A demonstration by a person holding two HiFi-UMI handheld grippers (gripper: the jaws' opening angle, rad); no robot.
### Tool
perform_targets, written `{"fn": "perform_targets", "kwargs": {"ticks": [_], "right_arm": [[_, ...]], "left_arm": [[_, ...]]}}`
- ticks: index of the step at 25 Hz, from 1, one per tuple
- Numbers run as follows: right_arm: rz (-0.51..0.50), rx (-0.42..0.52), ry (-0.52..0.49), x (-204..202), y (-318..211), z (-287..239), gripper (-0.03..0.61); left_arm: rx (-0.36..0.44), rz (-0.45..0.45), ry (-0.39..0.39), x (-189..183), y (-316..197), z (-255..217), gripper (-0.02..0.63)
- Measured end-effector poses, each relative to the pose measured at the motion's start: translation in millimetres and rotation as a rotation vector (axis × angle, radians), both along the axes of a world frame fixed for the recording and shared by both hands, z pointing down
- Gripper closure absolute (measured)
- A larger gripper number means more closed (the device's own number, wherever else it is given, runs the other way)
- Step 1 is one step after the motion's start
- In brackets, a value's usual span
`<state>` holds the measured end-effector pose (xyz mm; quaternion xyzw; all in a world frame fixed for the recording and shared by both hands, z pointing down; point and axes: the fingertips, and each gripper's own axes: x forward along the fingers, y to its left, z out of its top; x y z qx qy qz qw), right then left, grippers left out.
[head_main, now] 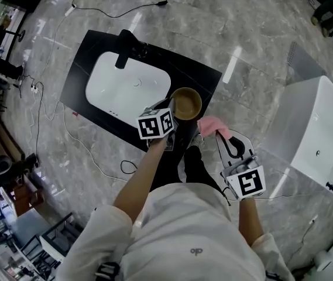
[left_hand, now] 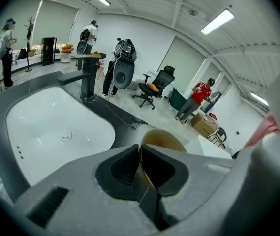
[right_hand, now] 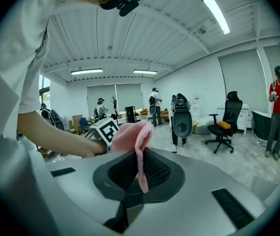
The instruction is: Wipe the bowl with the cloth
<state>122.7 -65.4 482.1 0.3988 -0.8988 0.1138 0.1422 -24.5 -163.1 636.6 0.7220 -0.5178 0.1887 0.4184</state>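
A tan bowl (head_main: 186,102) hangs over the right edge of the black counter, and my left gripper (head_main: 172,115) is shut on its near rim. In the left gripper view the bowl (left_hand: 165,139) stands on edge, its thin wall pinched between the two jaws of the left gripper (left_hand: 140,162). A pink cloth (head_main: 212,125) is bunched just right of the bowl, with my right gripper (head_main: 217,133) shut on it. The right gripper view shows the cloth (right_hand: 135,139) folded over and hanging down between the jaws of the right gripper (right_hand: 140,173).
A white sink basin (head_main: 125,86) with a black tap (head_main: 124,48) is set in the black counter (head_main: 84,60). A white tub (head_main: 321,133) stands at the right. Cables (head_main: 43,133) trail over the grey floor. Several people and an office chair (right_hand: 224,123) stand farther off.
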Motion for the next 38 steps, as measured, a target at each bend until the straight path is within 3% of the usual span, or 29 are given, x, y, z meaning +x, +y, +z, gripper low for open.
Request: {"fn": "perform_targets", "kwargs": {"ticks": [17,33,38], "right_arm": [[-0.051,-0.08,-0.003,-11.3,-5.8,25.4,0.563],[-0.055,-0.094,-0.025,-16.3,-0.2,26.1,0.563],[-0.045,-0.098,-0.027,-13.3,1.8,27.2,0.563]], "left_arm": [[-0.102,-0.04,0.003,6.3,-18.1,52.9,0.584],[-0.109,0.045,-0.095,6.5,-13.4,64.4,0.583],[-0.124,0.067,-0.091,10.1,-9.1,66.8,0.525]]}}
